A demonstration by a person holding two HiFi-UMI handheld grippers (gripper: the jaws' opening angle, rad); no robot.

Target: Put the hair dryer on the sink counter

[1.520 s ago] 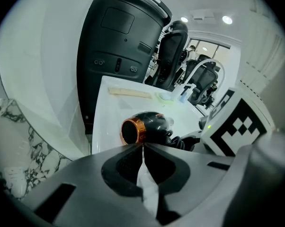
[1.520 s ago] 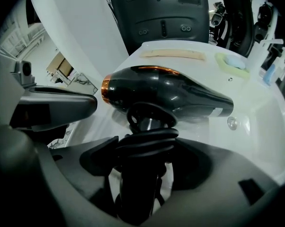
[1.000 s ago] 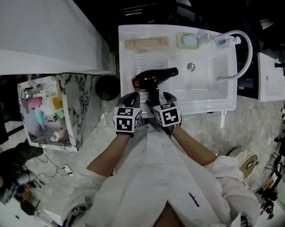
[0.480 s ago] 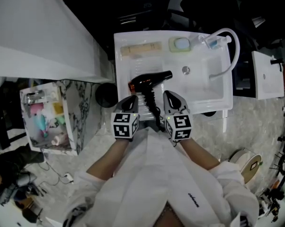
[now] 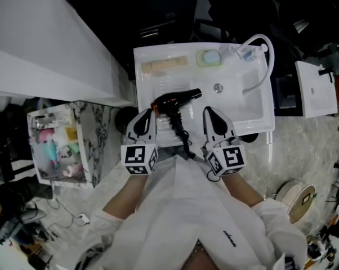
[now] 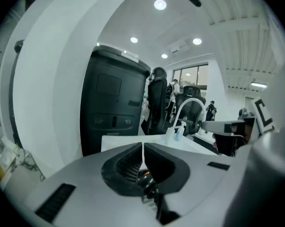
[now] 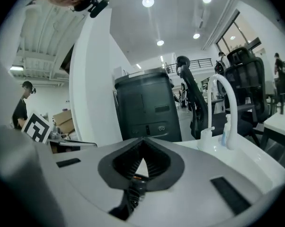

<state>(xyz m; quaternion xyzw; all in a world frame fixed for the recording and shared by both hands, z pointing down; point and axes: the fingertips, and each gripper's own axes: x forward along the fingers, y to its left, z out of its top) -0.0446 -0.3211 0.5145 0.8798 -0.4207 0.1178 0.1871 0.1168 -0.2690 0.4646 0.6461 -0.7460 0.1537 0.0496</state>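
The hair dryer (image 5: 175, 100) lies on its side on the flat ribbed part of the white desk (image 5: 150, 86), left of the sink basin (image 5: 242, 97), its barrel running across and its handle pointing towards the person. Its coiled cord (image 5: 184, 135) trails over the near edge between the two arms.

Both tongs sit either side of that cord, just short of the dryer and not touching it. The left tongs (image 5: 147, 113) are closed, tip against tip, with nothing held; the right tongs (image 5: 208, 111) are likewise pressed together and empty. Each gripper view confirms it: the pads meet in a thin seam.

From where I stand the placing looks done, so what is left is getting clear cleanly. I'd draw both tongs straight back and a little up, away from the cord, since a snag on it could drag the dryer off the edge. It would be worth checking that the body rests flat and the barrel does not roll towards the basin.
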